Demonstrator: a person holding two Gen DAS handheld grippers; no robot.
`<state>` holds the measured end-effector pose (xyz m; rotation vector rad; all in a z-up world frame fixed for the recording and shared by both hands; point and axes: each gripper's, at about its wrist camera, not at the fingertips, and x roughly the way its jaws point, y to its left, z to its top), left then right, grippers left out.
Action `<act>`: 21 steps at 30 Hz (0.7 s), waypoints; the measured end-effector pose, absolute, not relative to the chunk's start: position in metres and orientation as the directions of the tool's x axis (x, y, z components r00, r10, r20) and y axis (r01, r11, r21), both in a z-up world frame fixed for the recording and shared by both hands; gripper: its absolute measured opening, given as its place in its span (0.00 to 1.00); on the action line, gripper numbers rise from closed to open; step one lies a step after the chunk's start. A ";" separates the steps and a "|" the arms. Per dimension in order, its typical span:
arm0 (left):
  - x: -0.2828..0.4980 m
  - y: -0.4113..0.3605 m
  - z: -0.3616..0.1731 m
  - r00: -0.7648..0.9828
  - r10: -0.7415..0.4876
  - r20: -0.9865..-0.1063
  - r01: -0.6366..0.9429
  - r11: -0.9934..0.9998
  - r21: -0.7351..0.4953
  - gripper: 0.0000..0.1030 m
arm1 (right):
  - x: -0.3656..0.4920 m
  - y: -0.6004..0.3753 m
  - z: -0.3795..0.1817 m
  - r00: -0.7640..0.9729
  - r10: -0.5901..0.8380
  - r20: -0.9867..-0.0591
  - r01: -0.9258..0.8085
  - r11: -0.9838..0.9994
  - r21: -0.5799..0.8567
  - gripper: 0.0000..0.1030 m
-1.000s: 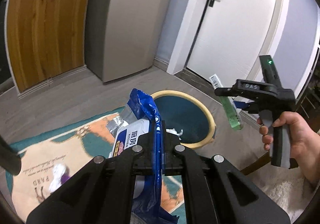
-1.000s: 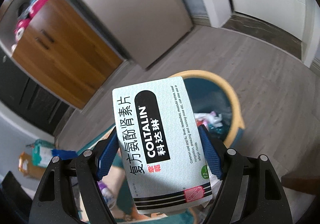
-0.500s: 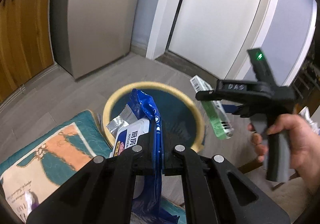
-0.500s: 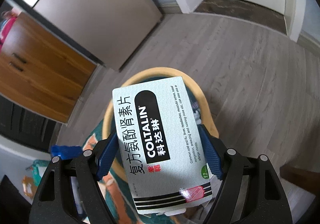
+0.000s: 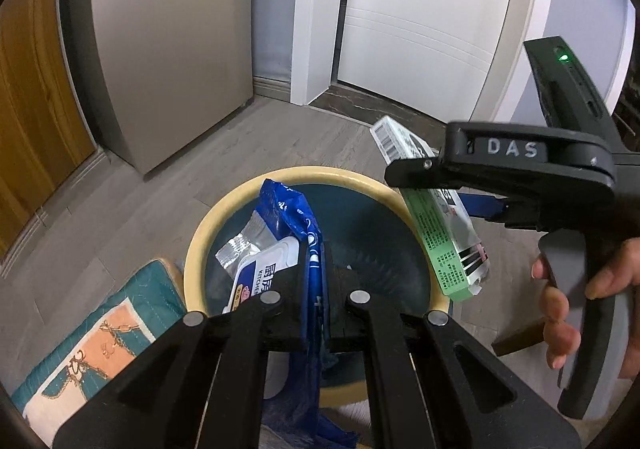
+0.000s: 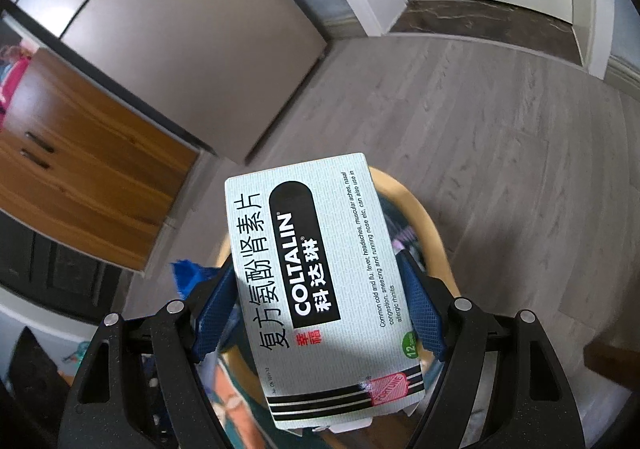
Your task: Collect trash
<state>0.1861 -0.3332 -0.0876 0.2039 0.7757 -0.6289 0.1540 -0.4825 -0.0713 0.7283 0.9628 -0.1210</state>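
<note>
My left gripper (image 5: 314, 299) is shut on a blue kitchen-wipes pack (image 5: 290, 209) and holds it over the mouth of a round bin (image 5: 224, 217) with a yellow rim and dark teal inside. My right gripper (image 6: 320, 309) is shut on a pale green Coltalin medicine box (image 6: 316, 273), blue pads pressed on its two long sides. The left wrist view shows that right gripper (image 5: 448, 185), held by a hand (image 5: 560, 305), with the medicine box (image 5: 440, 233) tilted over the bin's right rim. In the right wrist view the box hides most of the bin (image 6: 424, 225).
A patterned teal and orange rug (image 5: 100, 337) lies left of the bin on the grey wood floor (image 5: 208, 165). Behind stand a tall grey fridge (image 5: 168, 49), a wooden cabinet (image 6: 80, 169) and a white door (image 5: 420, 21). Dark wooden furniture edge (image 6: 616, 361) at right.
Both grippers have moved toward the bin and lower. The wipes pack went from over the rug to above the bin's opening. The medicine box now hangs at the bin's right rim.
</note>
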 end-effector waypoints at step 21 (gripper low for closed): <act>0.134 -0.249 -0.048 0.639 -0.367 -0.676 0.494 0.869 -0.005 0.66 | 0.147 -0.450 -0.046 0.603 0.250 -0.757 0.297 0.810 0.505 0.88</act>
